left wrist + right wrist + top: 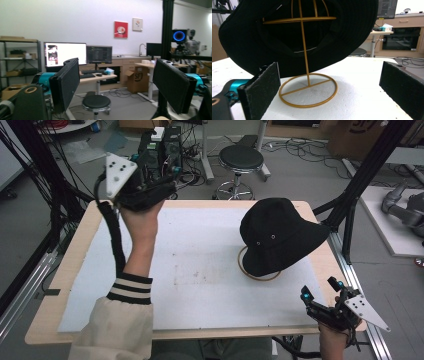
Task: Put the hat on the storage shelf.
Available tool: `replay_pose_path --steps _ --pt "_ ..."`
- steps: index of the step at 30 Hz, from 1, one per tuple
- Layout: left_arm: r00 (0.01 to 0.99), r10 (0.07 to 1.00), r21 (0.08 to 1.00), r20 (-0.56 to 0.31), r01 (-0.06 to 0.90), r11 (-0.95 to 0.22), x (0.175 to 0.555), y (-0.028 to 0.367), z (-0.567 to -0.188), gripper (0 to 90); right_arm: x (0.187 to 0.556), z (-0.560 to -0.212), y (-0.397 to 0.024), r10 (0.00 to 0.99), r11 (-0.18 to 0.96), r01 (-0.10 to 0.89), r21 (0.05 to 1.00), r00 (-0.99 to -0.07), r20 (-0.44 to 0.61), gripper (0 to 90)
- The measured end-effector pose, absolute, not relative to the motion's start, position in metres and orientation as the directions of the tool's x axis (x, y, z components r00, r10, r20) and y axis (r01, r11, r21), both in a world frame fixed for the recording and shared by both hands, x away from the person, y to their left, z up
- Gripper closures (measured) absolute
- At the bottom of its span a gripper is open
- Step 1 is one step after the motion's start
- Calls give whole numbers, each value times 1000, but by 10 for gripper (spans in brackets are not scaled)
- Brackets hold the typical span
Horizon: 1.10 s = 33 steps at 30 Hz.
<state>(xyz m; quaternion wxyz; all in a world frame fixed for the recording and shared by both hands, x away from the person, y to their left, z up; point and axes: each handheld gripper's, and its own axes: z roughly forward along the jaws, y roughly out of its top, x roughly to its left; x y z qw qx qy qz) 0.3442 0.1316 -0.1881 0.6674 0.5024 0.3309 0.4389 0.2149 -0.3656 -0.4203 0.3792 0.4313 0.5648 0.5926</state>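
A black bucket hat rests on a gold wire stand at the right of the white-topped table. From below, the right gripper view shows the hat tilted over the stand, whose ring base lies flat on the board. My right gripper sits near the table's front right corner, a short way in front of the stand. Its jaws are open with nothing between them. My left gripper is held high over the table's far left, pointing out into the room. Its jaws are open and empty.
A black round stool stands just past the table's far edge, with computer towers and cables beside it. Black frame posts rise at the right and left. White board lies bare left of the hat. Desks with monitors stand farther off.
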Motion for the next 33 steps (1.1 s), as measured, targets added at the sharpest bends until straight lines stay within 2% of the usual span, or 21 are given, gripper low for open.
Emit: replay_pose_path --steps 16,33 --pt "234 972 958 33 -286 36 308 204 -204 231 221 -421 -357 930 -72 47 996 -358 83 30" --pt "171 985 971 -5 -235 46 274 254 -262 226 227 -423 -352 926 -67 54 996 -368 82 30"
